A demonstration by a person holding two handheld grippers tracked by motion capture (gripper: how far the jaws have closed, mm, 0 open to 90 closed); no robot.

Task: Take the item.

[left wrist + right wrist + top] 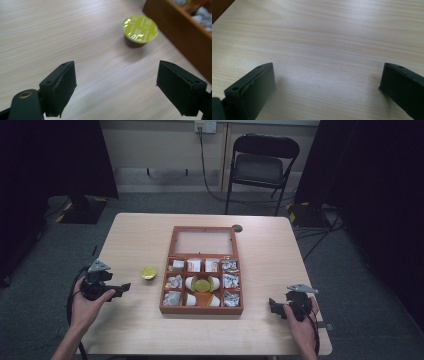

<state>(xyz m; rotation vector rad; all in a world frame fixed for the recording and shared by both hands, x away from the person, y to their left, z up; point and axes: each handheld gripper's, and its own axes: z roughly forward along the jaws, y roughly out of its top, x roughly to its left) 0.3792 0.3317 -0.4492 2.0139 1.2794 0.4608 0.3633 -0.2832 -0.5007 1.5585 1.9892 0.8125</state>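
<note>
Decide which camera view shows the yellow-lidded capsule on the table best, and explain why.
The left gripper view: the capsule appears large, lid and dark side clear. In the high view it is a small yellow dot beside the wooden box.

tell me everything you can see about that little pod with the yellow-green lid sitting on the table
The pod is a small round capsule with a shiny yellow-green foil lid, faintly printed, over a dark brown body that looks like plastic. It stands upright, lid up and seemingly sealed, on the pale wooden table, just left of the wooden box and apart from it. Nothing touches it except the table. The left hand-held gripper points toward it with jaws open, short of it.
</note>
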